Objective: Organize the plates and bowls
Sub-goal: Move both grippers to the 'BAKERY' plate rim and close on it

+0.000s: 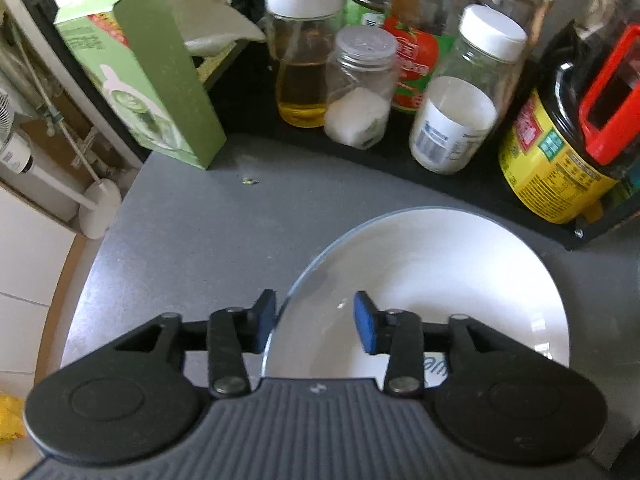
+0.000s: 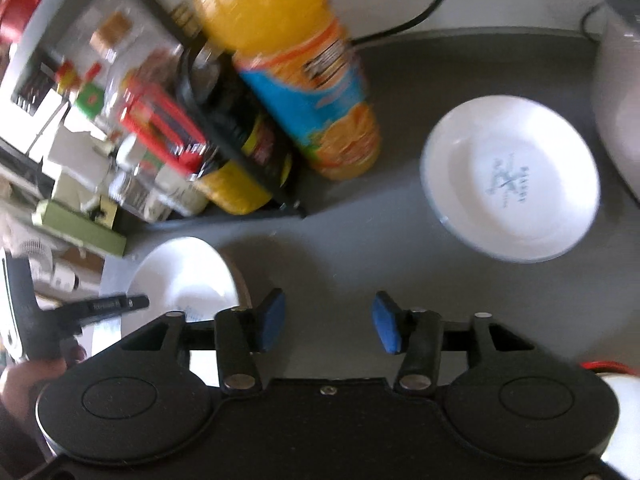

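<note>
A white plate [image 1: 440, 280] with a thin blue rim lies on the grey counter [image 1: 192, 248]. My left gripper [image 1: 316, 322] stands open astride its near-left rim. One blue pad is outside the plate and the other is over its inside, and neither presses on it. In the right wrist view the same plate [image 2: 184, 276] is at the lower left, with a black finger [image 2: 116, 304] of my left gripper over it. A second white plate [image 2: 512, 184] with a blue print in its middle lies at the right. My right gripper [image 2: 328, 324] hangs open over bare counter between the two plates.
A black rack [image 1: 400, 152] of jars and bottles runs along the back, with a dark bottle with a red handle [image 1: 568, 120] at its right end. A green box [image 1: 160, 80] stands at the left by the counter's edge. An orange juice bottle [image 2: 296, 64], a cable [image 2: 432, 4] and a white appliance [image 2: 620, 100] stand behind the second plate.
</note>
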Motion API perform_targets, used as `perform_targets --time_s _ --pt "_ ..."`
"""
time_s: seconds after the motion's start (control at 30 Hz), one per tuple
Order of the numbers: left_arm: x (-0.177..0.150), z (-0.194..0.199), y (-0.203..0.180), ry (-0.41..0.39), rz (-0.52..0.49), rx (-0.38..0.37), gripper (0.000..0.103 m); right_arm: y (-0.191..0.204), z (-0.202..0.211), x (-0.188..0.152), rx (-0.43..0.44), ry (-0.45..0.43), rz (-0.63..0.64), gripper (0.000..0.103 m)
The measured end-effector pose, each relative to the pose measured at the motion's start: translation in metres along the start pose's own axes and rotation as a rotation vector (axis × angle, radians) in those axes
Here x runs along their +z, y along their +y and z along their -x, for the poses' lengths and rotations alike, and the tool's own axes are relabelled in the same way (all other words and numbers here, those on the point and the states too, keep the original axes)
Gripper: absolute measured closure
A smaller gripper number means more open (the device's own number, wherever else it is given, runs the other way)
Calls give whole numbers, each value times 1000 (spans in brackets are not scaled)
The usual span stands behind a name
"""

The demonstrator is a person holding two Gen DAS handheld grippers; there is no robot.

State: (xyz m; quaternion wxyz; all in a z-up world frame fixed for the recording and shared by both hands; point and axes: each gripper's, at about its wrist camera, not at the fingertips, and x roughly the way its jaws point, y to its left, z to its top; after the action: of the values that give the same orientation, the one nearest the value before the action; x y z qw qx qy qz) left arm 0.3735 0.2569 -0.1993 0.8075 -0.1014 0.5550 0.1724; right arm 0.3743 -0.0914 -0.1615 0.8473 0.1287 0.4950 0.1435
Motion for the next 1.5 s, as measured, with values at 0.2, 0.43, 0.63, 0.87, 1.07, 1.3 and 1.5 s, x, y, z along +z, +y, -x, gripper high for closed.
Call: perform_targets --time_s 0.2,0.43,0.63,0.87,1.07,1.3,1.5 --pt "7 15 -8 -15 29 31 59 -45 23 12 -33 -66 -73 49" --pt "7 44 -61 -72 -39 -34 59 -82 38 11 -97 -122 -93 49" --pt "-2 59 -115 -87 -86 -128 59 -100 46 5 -108 -157 -124 50" --pt "-15 64 -182 -115 -187 -208 59 -117 54 -9 -119 -202 -139 52" --pt "-17 52 -226 -94 -244 -264 59 -126 57 -19 -143 -225 -162 54" --pt "-16 35 -274 -70 -315 -316 60 -136 58 -22 -160 -261 -207 59" --pt "-15 17 -302 -41 -321 -365 62 -142 53 -22 -175 -274 -241 63"
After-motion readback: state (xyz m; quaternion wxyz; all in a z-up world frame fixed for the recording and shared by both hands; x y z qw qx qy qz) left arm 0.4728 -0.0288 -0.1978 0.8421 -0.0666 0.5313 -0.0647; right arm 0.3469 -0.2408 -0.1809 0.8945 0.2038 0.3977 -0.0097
